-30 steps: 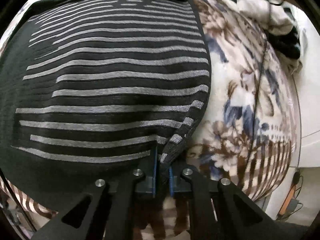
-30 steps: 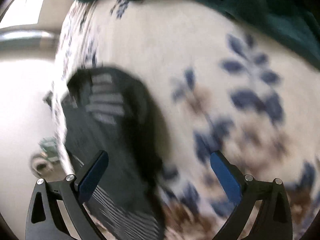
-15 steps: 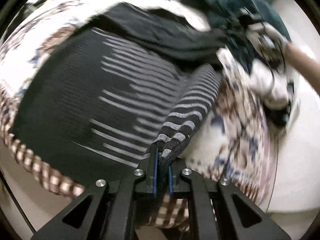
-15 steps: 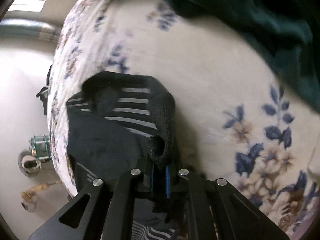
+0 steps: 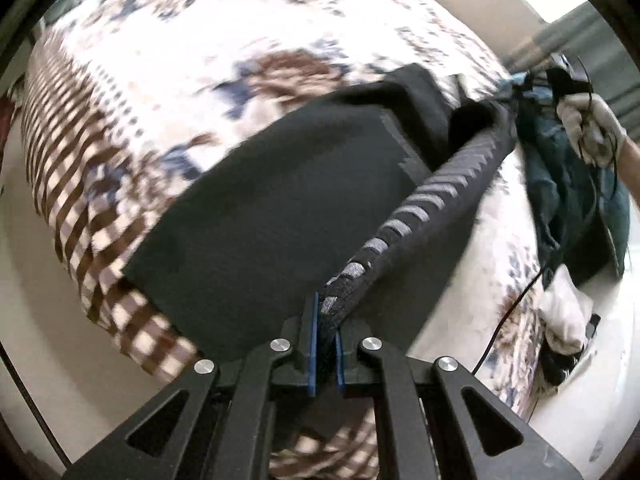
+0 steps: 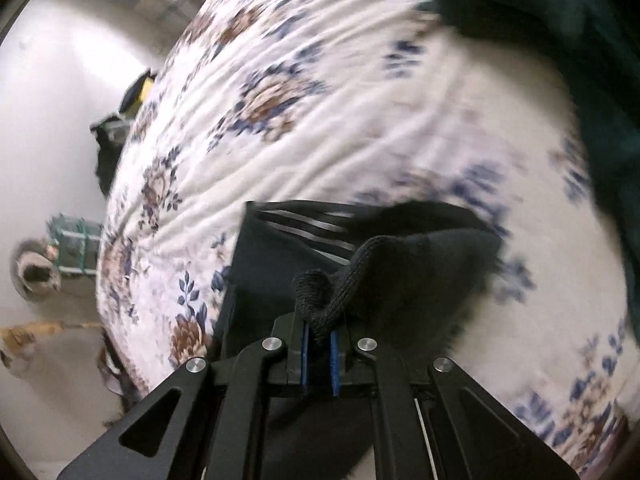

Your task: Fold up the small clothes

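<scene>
Bed cover (image 5: 168, 64): cream cloth printed with blue and brown flowers, brown check border at its left edge in the left wrist view; fills most of both views. Black knit garment (image 5: 280, 200): dark top with grey stripes, lying spread on the bed cover, plain dark side up over its broad middle; one striped edge (image 5: 432, 200) is lifted off the bed and stretched taut from near to far right. Same garment in the right wrist view (image 6: 288, 264), stripes showing at its far edge, a bunched dark fold raised toward the camera. Teal cloth (image 6: 560, 40): heaped at the far right of the bed, apart from the garment. Pale floor (image 6: 52, 120), left of the bed, with small blurred items on it. Gloved hand (image 5: 592, 128): far right, at the end of the taut edge. Left gripper (image 5: 327, 344): blue pads clamped on the near end of the striped edge. Right gripper (image 6: 318, 348): pads clamped on the bunched knit fold.
</scene>
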### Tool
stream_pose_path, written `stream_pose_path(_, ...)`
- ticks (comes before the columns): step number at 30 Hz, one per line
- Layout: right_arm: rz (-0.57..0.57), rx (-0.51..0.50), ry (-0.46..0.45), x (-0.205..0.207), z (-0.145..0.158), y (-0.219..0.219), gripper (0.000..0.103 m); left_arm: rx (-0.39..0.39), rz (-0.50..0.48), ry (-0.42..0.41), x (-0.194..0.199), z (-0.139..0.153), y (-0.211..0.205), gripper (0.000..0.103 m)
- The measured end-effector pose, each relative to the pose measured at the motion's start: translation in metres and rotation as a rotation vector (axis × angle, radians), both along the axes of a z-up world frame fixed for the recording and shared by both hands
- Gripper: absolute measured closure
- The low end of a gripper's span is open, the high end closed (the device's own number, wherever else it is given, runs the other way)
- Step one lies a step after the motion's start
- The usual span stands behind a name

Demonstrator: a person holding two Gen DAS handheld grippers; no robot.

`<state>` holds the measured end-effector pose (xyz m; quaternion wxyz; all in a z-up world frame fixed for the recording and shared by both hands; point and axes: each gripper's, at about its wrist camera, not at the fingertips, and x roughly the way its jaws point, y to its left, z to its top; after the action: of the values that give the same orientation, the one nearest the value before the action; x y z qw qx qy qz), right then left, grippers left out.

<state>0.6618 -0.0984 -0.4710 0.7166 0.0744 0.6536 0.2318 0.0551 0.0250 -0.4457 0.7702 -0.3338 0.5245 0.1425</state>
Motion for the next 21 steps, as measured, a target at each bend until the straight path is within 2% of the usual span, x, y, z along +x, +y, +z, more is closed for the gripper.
stream_pose_path(5,0.072,-0.15,0.008,0.012,-0.044,0.124,0.096,-0.083,0.051,0.053,-0.013,-0.035,0.046,0.101)
stream_pose_path(8,0.077,-0.212,0.019,0.013,-0.073,0.171,0.096,-0.126,0.075,0.063,-0.017,-0.044,0.065,0.101)
stream_pose_path(13,0.071,-0.303,0.026,0.017,-0.102,0.222,0.096,-0.16,0.092,0.06,-0.017,-0.049,0.093,0.101)
stream_pose_path(17,0.051,-0.356,0.025,0.019,-0.114,0.244,0.096,-0.189,0.121,0.076,-0.013,-0.065,0.115,0.101)
stream_pose_path(21,0.068,-0.429,0.024,0.018,-0.129,0.257,0.095,-0.326,0.131,0.128,-0.01,-0.092,0.13,0.096)
